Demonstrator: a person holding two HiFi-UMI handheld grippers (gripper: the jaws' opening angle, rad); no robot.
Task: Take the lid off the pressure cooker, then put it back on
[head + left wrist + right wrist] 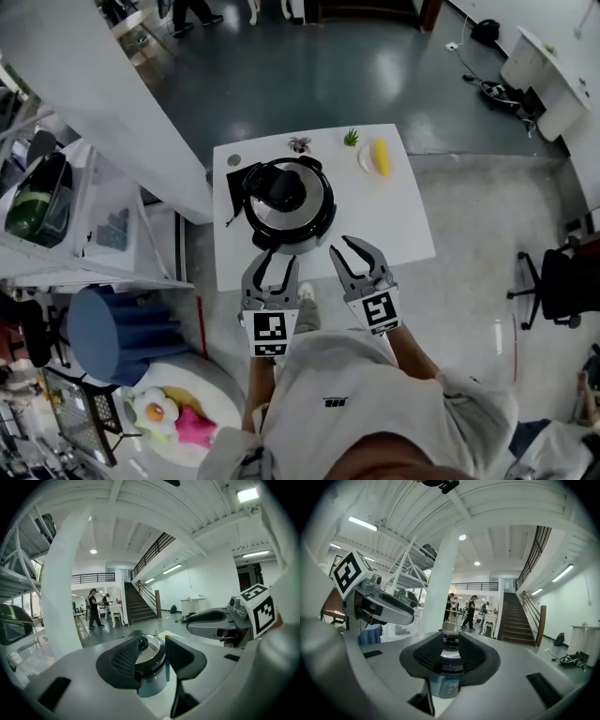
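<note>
We're holding L gripper (273, 258) and R gripper (359, 247) near the pressure cooker (244, 186), lid (292, 195) on. L jaws are standing narrow, R's wider; both empty.

White table (405, 217) on glossy grey floor (309, 84), dark staircase (513, 620) beyond (ceiling strip lights (362, 524) on), shelving (94, 239) alongside.

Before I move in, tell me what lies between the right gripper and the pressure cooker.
Nothing but tabletop. The head view shows only a bare strip of the white table between the right gripper and the pressure cooker.
</note>
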